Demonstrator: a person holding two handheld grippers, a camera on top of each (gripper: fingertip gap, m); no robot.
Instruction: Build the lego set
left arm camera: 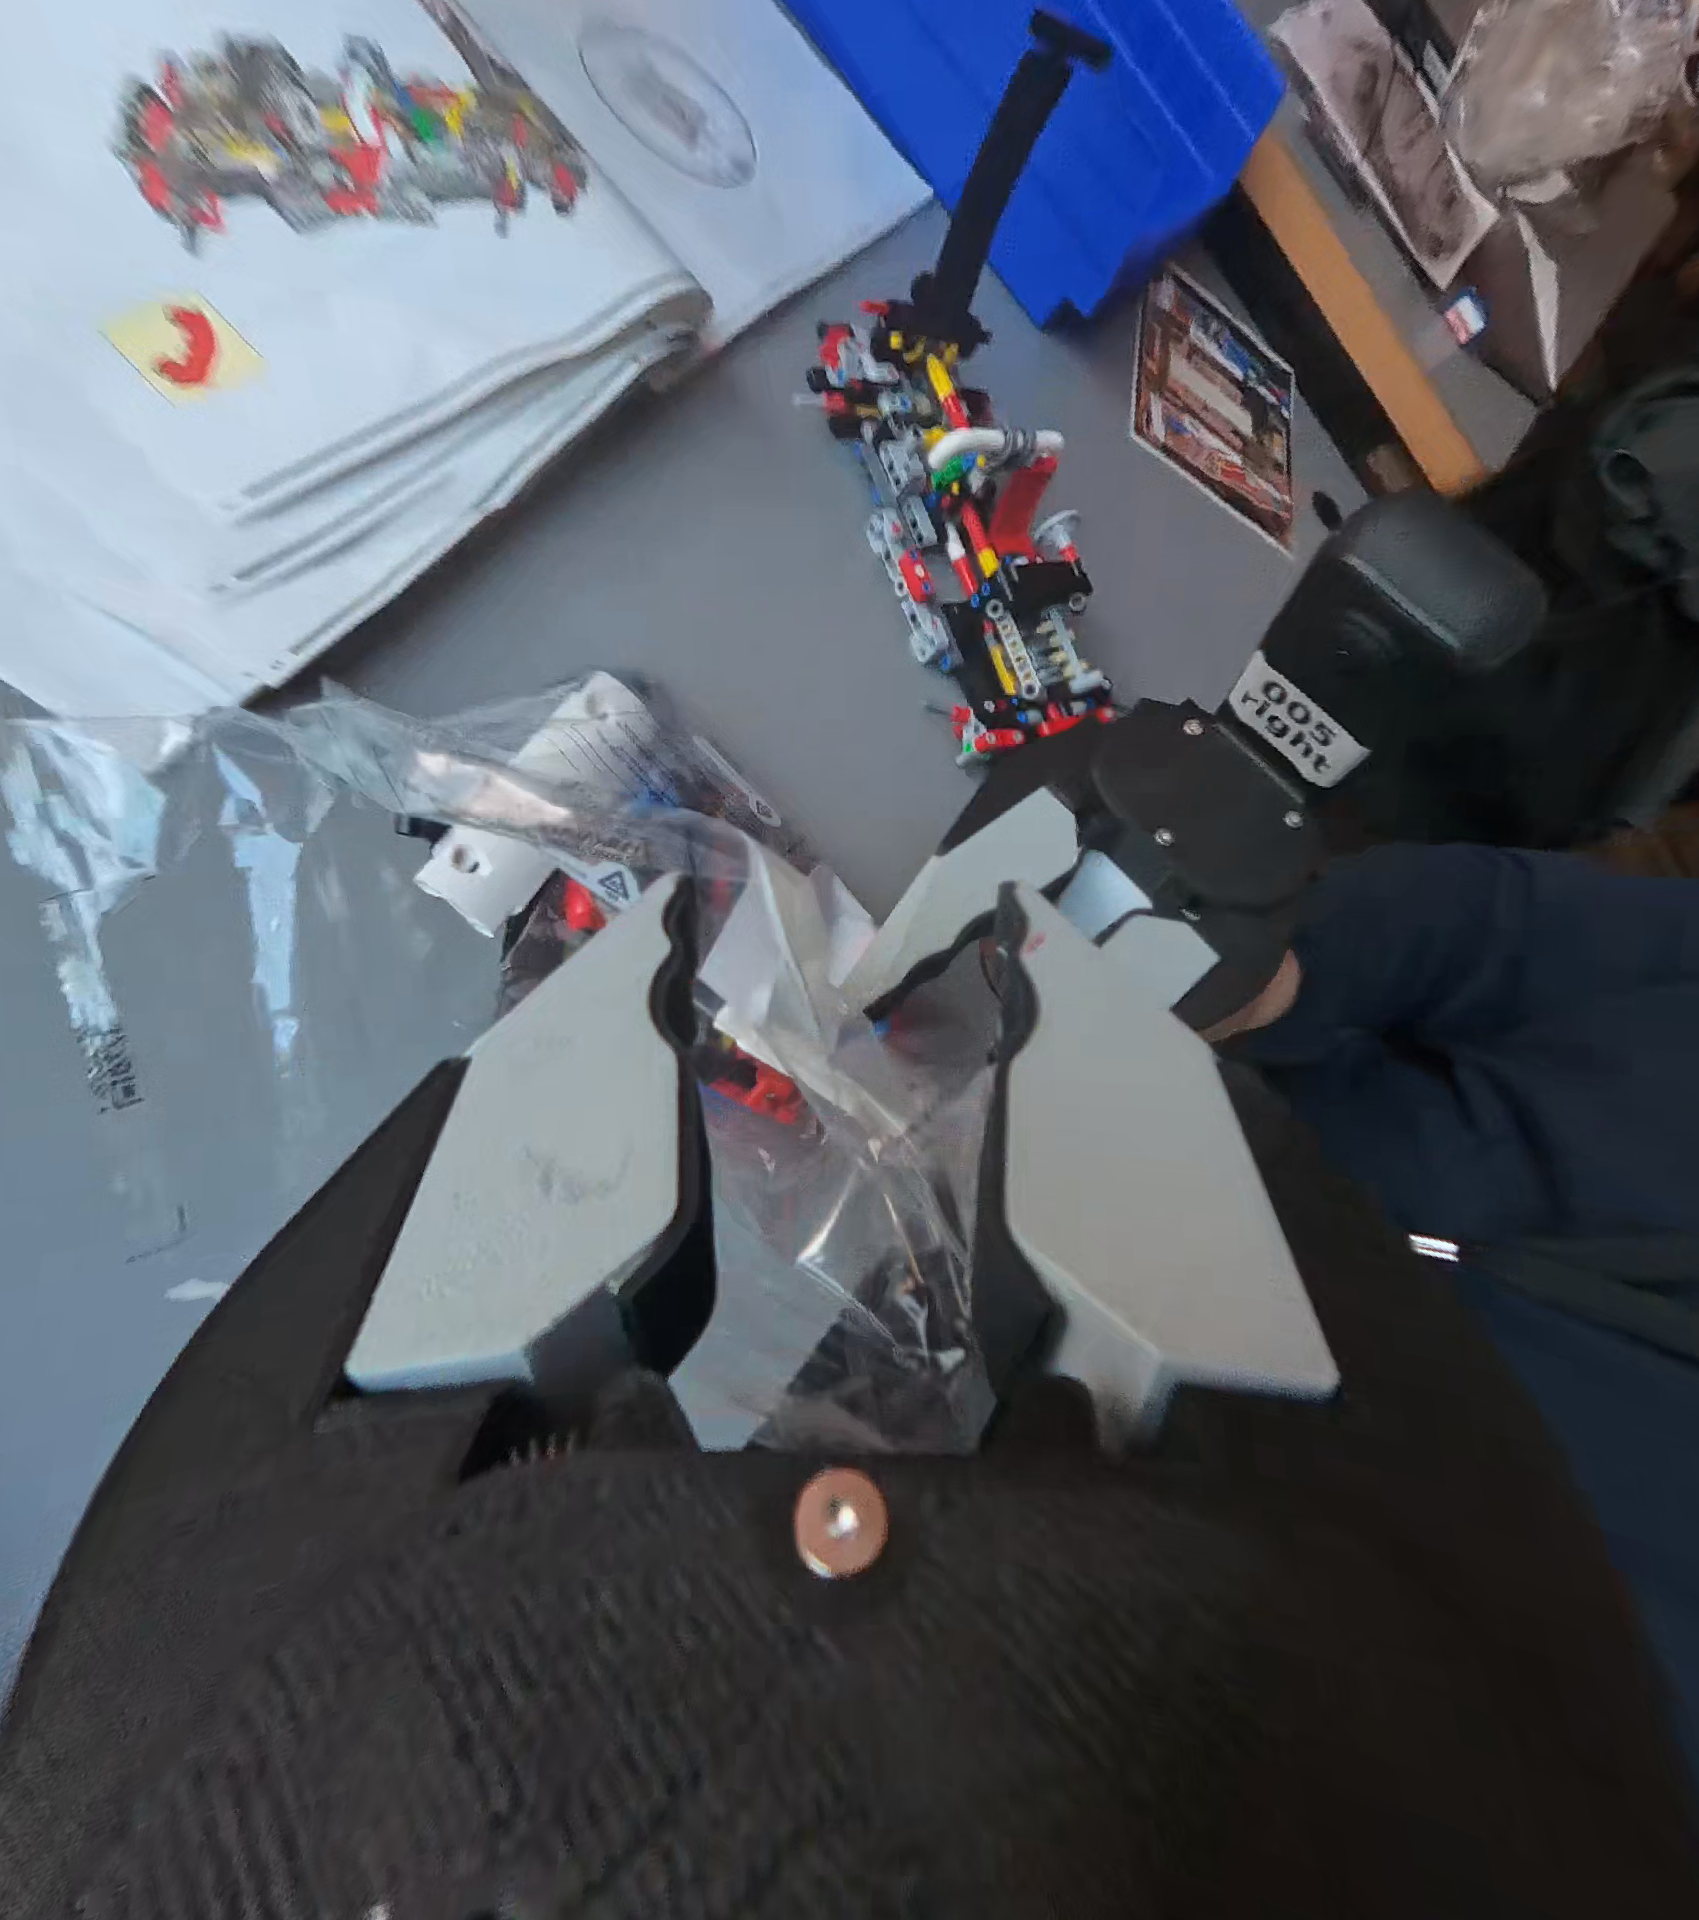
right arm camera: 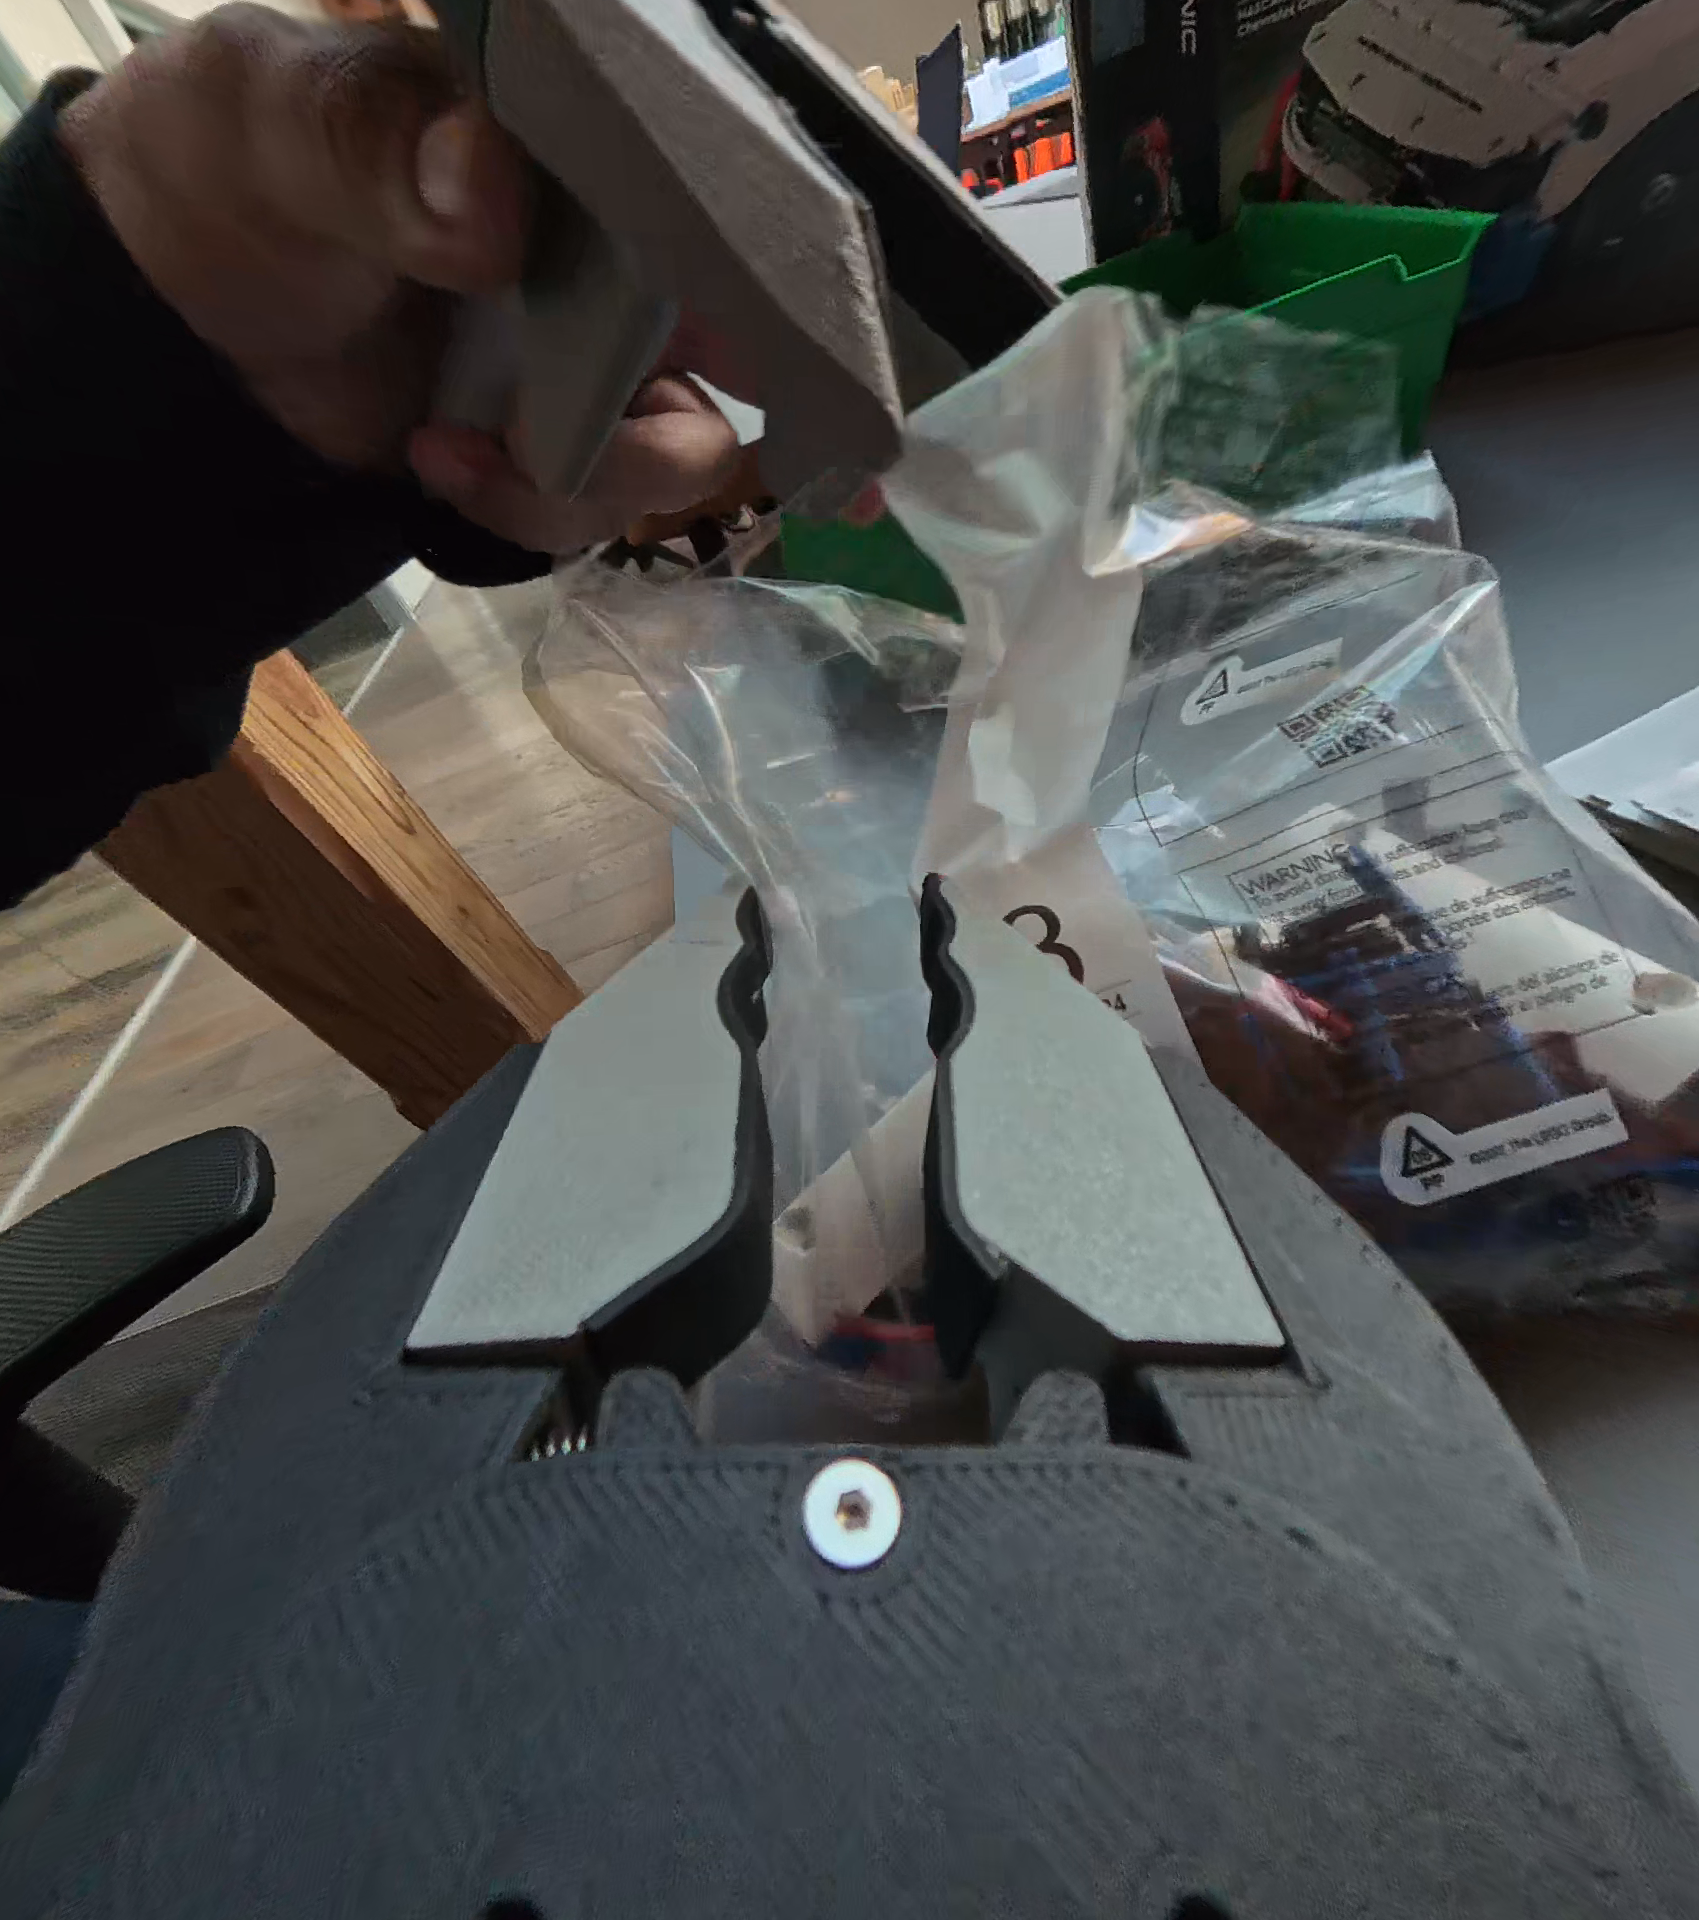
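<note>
A clear plastic bag (left arm camera: pixel 533 790) of small red, black and blue building parts lies crumpled on the grey table (left arm camera: pixel 720 540). My left gripper (left arm camera: pixel 840 894) is open wide. The bag's film stands between its fingers, and the pads do not press on it. My right gripper (right arm camera: pixel 843 894) is also open, with a fold of the same bag (right arm camera: pixel 1344 831) rising loosely between its pads. In the left wrist view the right gripper (left arm camera: pixel 918 966) comes in from the right, with its tips at the bag. In the right wrist view a finger of the left gripper (right arm camera: pixel 720 208) hangs over the bag's top, held by a hand (right arm camera: pixel 305 229).
A part-built brick model (left arm camera: pixel 970 540) stands beyond the bag. An open instruction booklet (left arm camera: pixel 305 312) lies at the far left, with a blue bin (left arm camera: pixel 1063 135) behind it and a printed card (left arm camera: pixel 1219 405) at the right. A green bin (right arm camera: pixel 1344 291), a wooden table leg (right arm camera: pixel 336 852) and a chair armrest (right arm camera: pixel 76 1247) also show.
</note>
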